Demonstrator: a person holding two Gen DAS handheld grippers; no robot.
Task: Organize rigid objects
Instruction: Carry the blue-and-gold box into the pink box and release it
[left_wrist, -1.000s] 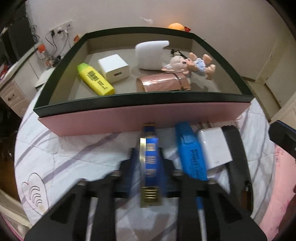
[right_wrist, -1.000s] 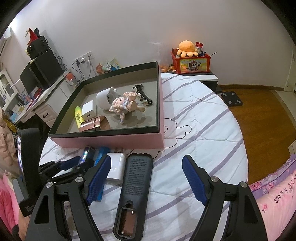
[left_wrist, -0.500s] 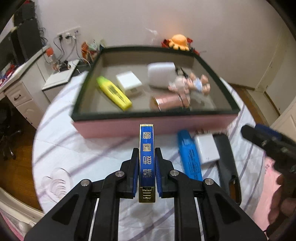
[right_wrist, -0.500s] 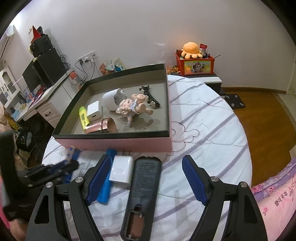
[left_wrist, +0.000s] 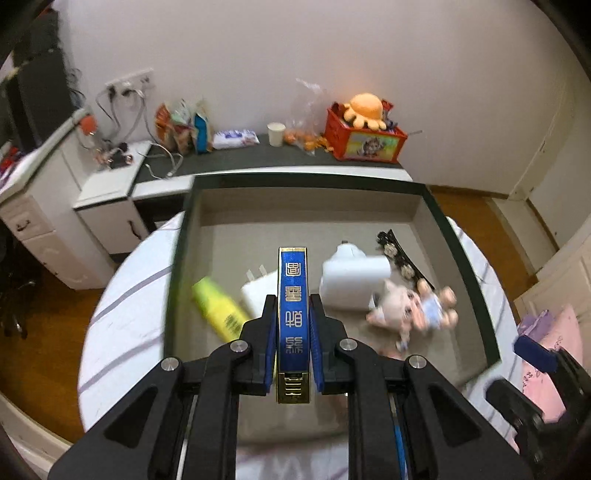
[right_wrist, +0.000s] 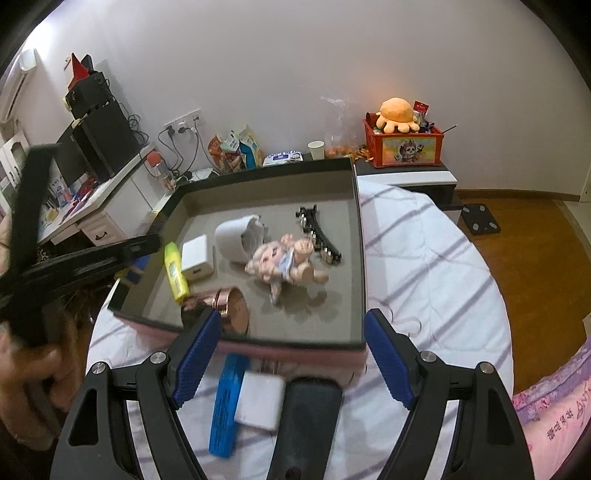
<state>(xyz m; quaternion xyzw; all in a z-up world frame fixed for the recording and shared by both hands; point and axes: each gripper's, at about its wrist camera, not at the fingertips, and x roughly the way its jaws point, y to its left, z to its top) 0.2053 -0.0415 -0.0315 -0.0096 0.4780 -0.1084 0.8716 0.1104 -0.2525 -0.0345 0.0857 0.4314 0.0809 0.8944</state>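
Left gripper (left_wrist: 293, 334): jaws clamped on the blue-and-gold box (left_wrist: 293, 295), gripped by its 2 flat sides, gold end nearest the camera.
Change, near: 1 second ago the blue-and-gold box lay on the bedspread in front of the tray wall; it is now lifted clear and carried over the tray (left_wrist: 461, 258).
Change, far: the left wrist view has swung from the tray's pink front wall to its grey floor, seen from above and motion-blurred.
Meaning for the task: pick-up judged complete; transport under way; release into the tray is not yet done.
Box position now: above the tray floor, over the gap between the yellow highlighter (left_wrist: 218, 306) and the large white adapter (left_wrist: 351, 280); not touching either.
Right gripper (right_wrist: 293, 360): jaws apart, nothing between the pads; it hovers over the items left on the bedspread.
Right wrist view only, near: 3 items outside the tray, namely the blue highlighter (right_wrist: 225, 398), the white charger (right_wrist: 260, 402) and the black remote (right_wrist: 306, 424), lying side by side.
Right wrist view only, middle: the copper cylinder (right_wrist: 229, 306) near the tray's front wall, hidden in the left wrist view.
Right wrist view only, left edge: the person's hand (right_wrist: 33, 384) on the left tool's handle.
Left wrist view only: the box face and the clamp on it; the right wrist view does not show the box clearly.
Both views, far: the pig doll (right_wrist: 284, 262) and black hair clip (right_wrist: 319, 236) in the tray.
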